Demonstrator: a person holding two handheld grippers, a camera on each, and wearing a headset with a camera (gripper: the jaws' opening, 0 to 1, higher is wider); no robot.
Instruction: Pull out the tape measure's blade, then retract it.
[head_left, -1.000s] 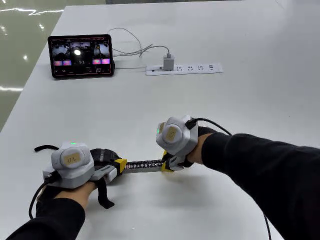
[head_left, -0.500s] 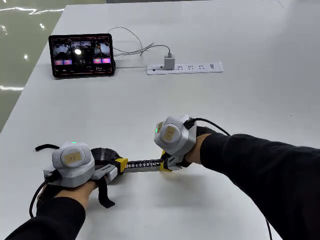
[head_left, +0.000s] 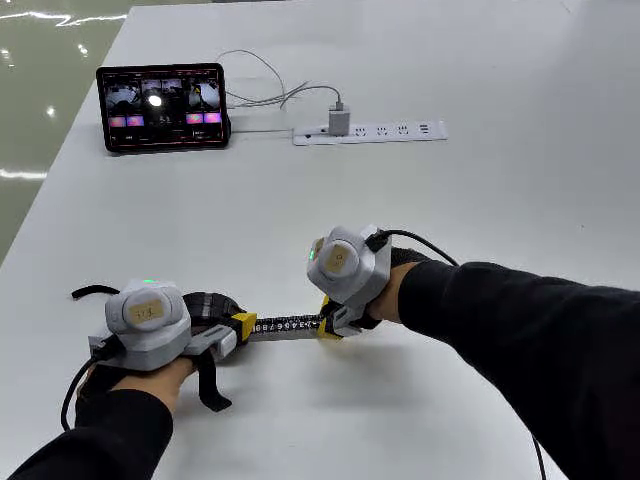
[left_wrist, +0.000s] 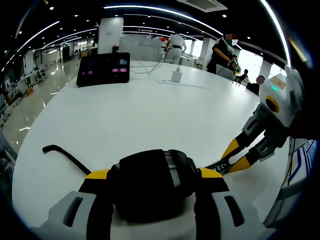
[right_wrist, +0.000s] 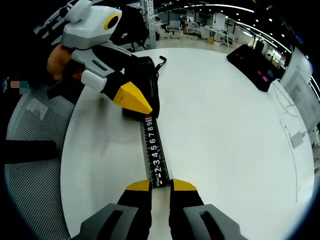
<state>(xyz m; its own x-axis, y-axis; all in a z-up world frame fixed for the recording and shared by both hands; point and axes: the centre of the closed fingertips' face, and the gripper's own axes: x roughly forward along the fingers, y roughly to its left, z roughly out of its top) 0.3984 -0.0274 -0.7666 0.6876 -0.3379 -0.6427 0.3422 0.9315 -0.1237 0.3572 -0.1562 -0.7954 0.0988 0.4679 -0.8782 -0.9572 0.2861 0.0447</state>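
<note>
My left claw (left_wrist: 152, 175) clamps the tape measure case (left_wrist: 145, 197) as anchor; my right claw (right_wrist: 160, 186) pinches the blade (right_wrist: 153, 150) tip, controlling its travel.

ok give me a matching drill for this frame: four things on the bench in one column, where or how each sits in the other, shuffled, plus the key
Things
1. tape measure case
2. blade
3. tablet
4. power strip

Place or state
A. far side of the table, white charger plugged in
B. tip pinched by the right gripper
C. far left of the table, screen lit
D. clamped between the fingers of the left gripper

Pairs: 1-D, 2-B, 3-C, 4-A
</note>
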